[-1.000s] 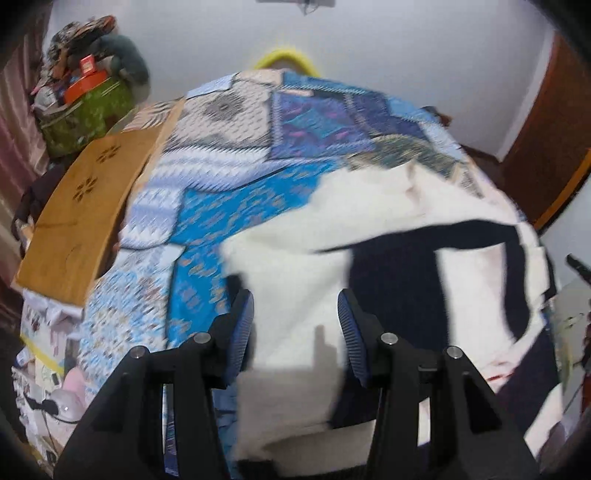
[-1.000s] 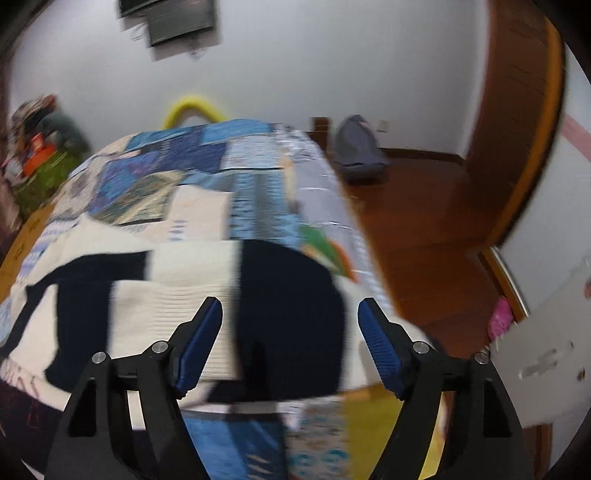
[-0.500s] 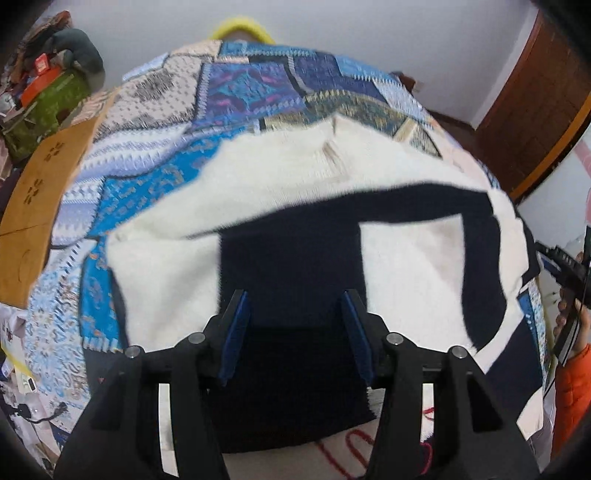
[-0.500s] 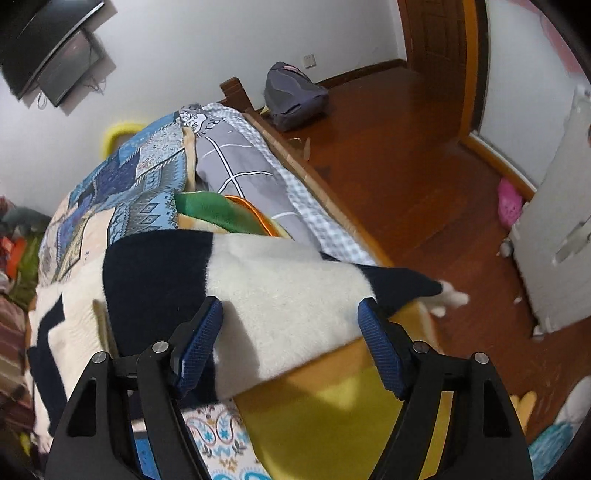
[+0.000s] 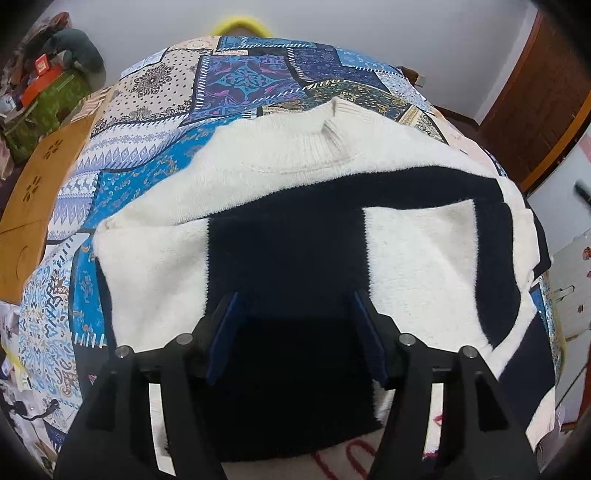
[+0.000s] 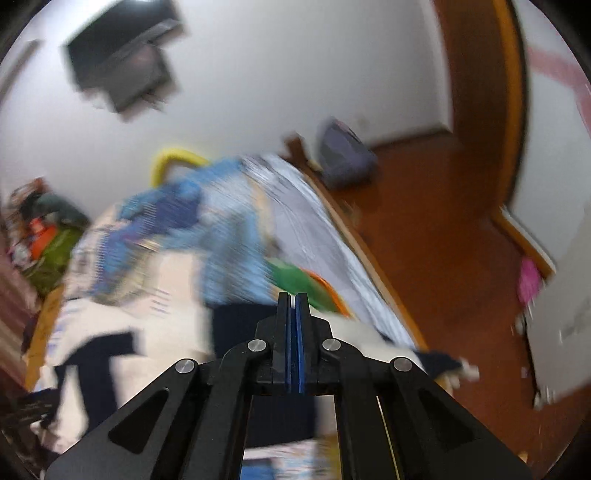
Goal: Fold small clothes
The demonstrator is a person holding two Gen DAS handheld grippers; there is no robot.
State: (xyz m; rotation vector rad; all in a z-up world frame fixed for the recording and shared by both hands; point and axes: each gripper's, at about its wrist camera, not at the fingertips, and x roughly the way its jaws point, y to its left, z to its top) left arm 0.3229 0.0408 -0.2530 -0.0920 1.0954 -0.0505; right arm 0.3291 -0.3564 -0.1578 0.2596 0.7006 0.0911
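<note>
Both tongs have black plastic arms with blue pads. On the left tongs the 2 fingers stand apart above the sweater, and nothing is between them. On the right tongs the 2 pads are pressed together with no cloth visible between them; this view is blurred, so small details cannot be read.

The sweater lies spread flat on the bed, with the ribbed round collar at the far end. Its knit looks thick and fuzzy, cream white with wide dark navy bands that form square blocks. The bed has a patchwork cover of blue, white and purple printed pieces with sharp geometric patterns. In the right wrist view, one cream and navy sleeve reaches to the edge of the bed, above the smooth red-brown wooden floor. A yellow curved tube shows behind the bed, and a grey soft bag sits on the floor by the wall.
</note>
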